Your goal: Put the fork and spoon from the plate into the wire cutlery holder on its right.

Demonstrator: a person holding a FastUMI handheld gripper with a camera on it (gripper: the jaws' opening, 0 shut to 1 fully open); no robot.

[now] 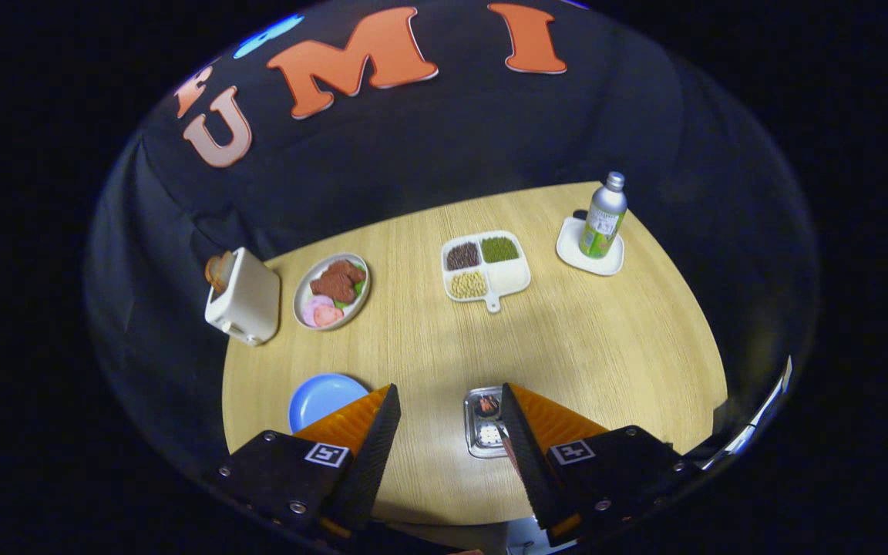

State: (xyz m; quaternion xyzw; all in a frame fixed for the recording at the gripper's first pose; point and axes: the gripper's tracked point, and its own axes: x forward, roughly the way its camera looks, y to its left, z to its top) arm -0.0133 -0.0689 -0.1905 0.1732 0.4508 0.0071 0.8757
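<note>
The hand-held gripper point(444, 432) hangs above the near edge of the wooden counter point(606, 347). Its two fingers are wide apart and hold nothing.

The blue plate point(321, 397) sits just beside the left finger, partly hidden behind it. I cannot see a fork or spoon on the part of the plate that shows. The wire cutlery holder point(482, 424) sits to the right of the plate, touching the inner edge of the right finger in this view. Something small with a reddish tip seems to stand inside it, but it is too small to tell what.

So the plate is to the left and the holder to the right, both very close. The next move, I think, is to swing left over the plate and look for what is left.

The holder looks like a shiny square metal basket.
</note>
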